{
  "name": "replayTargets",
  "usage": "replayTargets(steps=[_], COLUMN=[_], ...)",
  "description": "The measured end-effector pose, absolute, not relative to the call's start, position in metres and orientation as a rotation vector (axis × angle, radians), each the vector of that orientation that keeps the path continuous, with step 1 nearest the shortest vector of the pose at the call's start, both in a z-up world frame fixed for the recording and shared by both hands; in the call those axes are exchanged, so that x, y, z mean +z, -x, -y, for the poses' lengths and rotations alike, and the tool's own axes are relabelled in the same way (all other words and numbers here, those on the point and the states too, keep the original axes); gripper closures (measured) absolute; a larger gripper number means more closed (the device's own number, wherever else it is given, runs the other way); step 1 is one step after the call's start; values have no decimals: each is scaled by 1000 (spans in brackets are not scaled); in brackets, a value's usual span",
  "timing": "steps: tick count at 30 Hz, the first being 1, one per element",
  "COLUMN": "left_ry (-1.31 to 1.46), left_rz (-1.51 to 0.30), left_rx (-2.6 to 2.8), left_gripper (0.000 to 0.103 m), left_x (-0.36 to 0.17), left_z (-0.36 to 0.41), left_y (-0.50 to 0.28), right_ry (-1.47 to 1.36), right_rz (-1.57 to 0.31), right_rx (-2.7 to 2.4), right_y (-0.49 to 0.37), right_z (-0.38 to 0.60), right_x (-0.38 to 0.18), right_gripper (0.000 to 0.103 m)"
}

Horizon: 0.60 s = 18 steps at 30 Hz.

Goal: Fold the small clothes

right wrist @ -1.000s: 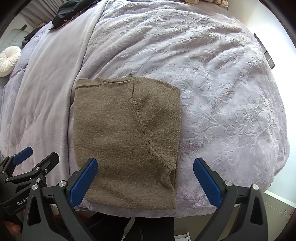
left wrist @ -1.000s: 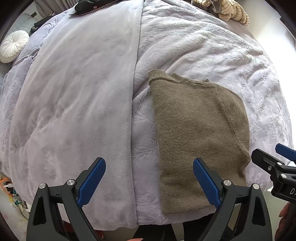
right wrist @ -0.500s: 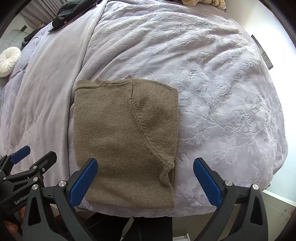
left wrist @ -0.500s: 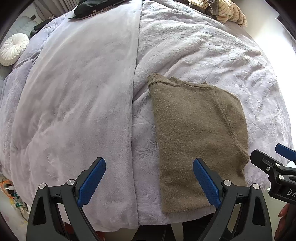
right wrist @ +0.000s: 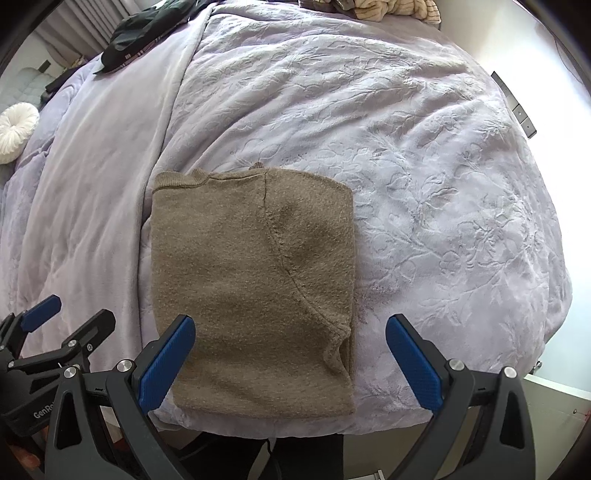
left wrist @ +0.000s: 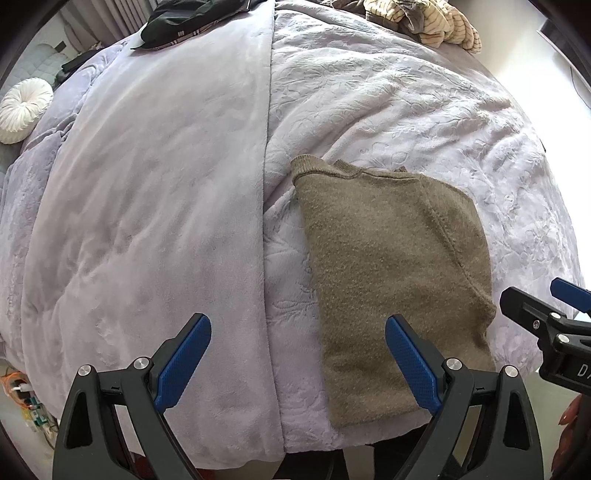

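Observation:
A small olive-brown knitted sweater lies folded into a neat rectangle near the front edge of a lilac bedspread. My left gripper hovers open over the bed's front edge, to the left of the sweater, nothing between its blue pads. Above the sweater's near right part, my right gripper is open and empty too. Each gripper shows at the side of the other's view: the right gripper and the left gripper.
Dark clothing and a striped beige garment lie at the far end of the bed. A round white cushion sits at the left. The bed edge drops off just under the grippers.
Both grippers have drawn back and up slightly from the sweater, so it sits a little farther away in both views. The sweater itself has not moved.

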<state>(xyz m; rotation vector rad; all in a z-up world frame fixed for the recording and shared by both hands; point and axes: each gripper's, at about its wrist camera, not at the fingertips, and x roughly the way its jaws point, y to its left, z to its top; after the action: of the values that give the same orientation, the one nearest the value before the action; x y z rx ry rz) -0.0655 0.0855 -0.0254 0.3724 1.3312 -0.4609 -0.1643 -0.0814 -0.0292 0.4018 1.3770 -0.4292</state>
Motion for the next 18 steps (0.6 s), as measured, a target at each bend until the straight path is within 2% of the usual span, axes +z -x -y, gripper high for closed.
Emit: replayTargets(steps=[18], left_ry=[-359], left_rz=[-1327], left_rx=[-398], left_gripper=[7], left_x=[-19], left_z=[-72], left_y=[80], right_ry=[-408], right_rz=[-1385], right_rx=[-359], right_y=[173], right_z=[93], right_x=[-30], right_gripper=[0])
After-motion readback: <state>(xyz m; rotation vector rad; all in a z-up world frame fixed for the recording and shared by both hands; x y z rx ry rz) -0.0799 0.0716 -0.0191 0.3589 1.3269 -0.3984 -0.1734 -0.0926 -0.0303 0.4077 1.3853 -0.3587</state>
